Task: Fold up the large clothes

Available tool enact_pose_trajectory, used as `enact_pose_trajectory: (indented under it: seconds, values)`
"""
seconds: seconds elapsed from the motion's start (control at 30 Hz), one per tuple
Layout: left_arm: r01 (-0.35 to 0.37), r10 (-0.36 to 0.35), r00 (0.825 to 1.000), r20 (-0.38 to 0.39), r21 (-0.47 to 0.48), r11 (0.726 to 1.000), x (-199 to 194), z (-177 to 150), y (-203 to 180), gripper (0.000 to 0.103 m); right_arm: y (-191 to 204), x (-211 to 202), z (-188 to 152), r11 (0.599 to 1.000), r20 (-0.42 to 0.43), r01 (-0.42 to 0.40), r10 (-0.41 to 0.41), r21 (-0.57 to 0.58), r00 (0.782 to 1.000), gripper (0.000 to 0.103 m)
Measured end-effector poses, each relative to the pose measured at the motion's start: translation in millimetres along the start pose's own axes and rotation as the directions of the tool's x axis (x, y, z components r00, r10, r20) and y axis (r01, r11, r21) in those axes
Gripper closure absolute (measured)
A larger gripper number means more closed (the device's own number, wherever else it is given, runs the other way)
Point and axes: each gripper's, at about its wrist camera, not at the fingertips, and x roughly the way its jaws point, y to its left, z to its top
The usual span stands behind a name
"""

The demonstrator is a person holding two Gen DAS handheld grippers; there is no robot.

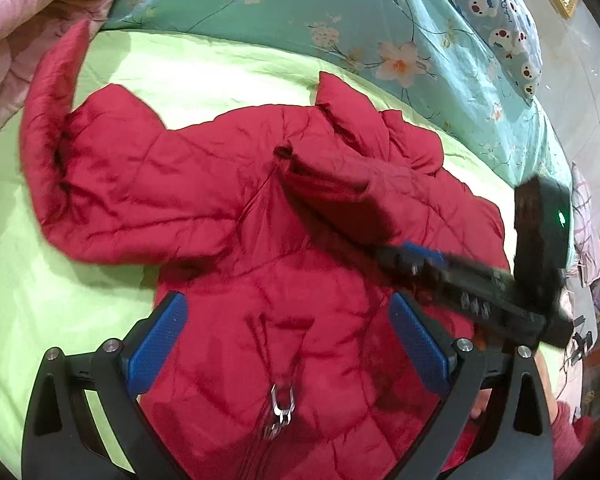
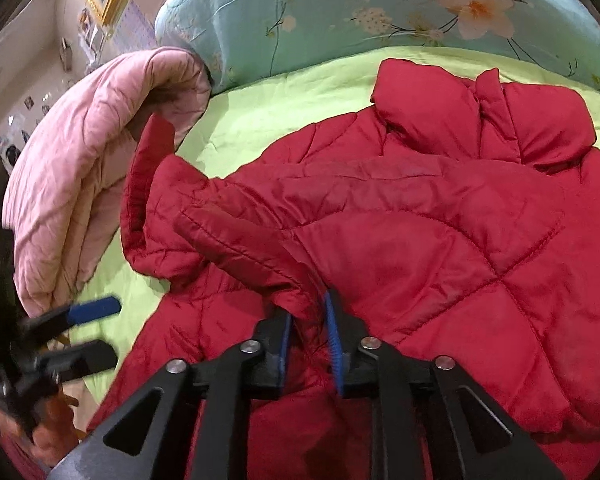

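A red quilted jacket (image 1: 228, 208) lies front up on a light green sheet (image 1: 28, 280), zipper (image 1: 280, 404) toward me. It also shows in the right wrist view (image 2: 440, 248). My left gripper (image 1: 288, 344) is open above the jacket's lower front and holds nothing. My right gripper (image 2: 309, 320) is shut on the cuff of the jacket's right sleeve (image 2: 260, 248), which is drawn across the jacket's chest. The right gripper also shows in the left wrist view (image 1: 412, 256), with the sleeve (image 1: 332, 184) in it. The left gripper shows blurred at the left edge of the right wrist view (image 2: 88, 328).
A teal floral quilt (image 1: 300, 12) lies behind the jacket. A folded pink quilt (image 2: 80, 184) sits at the left, touching the other sleeve (image 1: 52, 120). A cartoon-print pillow (image 1: 496, 20) lies at the far right. The bed edge and clutter are at the right (image 1: 592, 320).
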Motion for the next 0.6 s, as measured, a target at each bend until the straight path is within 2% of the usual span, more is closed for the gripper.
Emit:
enact_pose_trajectory:
  seconds: [0.1,0.2,0.3,0.47,0.5,0.53,0.57,0.6]
  values:
    - [0.014,-0.014,1.0,-0.003,0.001,1.0,6.0,7.5,-1.3,0.002,3.3,-7.5,-7.2,1.0,0.013,-0.012,0.012,-0.017,1.0,0.034]
    - [0.034,-0.035,0.999,-0.005,-0.004,0.999,13.4,16.5,-2.3,0.002,7.8,-16.6,-13.0,0.999,0.028,0.005,-0.004,-0.046,1.0,0.034]
    - [0.061,-0.061,0.998,-0.02,-0.01,0.998,26.0,25.0,-4.3,0.002,2.5,-30.9,-20.7,0.999,0.045,-0.009,0.01,-0.03,0.999,0.034]
    - [0.109,-0.11,0.991,-0.073,-0.016,0.994,58.7,35.2,-10.7,0.003,-18.3,-60.7,-38.4,0.999,0.073,0.031,-0.032,0.016,0.997,0.034]
    - [0.11,-0.11,0.991,-0.082,-0.007,0.994,65.6,36.3,-13.4,0.006,-24.9,-68.3,-41.8,0.999,0.081,0.041,-0.044,0.032,0.996,0.035]
    - [0.104,-0.103,0.99,-0.092,0.005,0.995,72.8,37.1,-16.5,0.019,-31.8,-76.2,-44.8,0.997,0.089,0.053,-0.057,0.05,0.994,0.034]
    - [0.097,-0.095,0.99,-0.106,0.017,0.995,79.9,37.5,-19.6,0.042,-37.2,-82.6,-46.8,0.996,0.096,0.065,-0.071,0.064,0.993,0.035]
    - [0.083,-0.08,0.99,-0.112,0.027,0.996,84.1,37.2,-21.3,0.054,-43.8,-91.5,-49.0,0.993,0.109,0.081,-0.089,0.081,0.99,0.035]
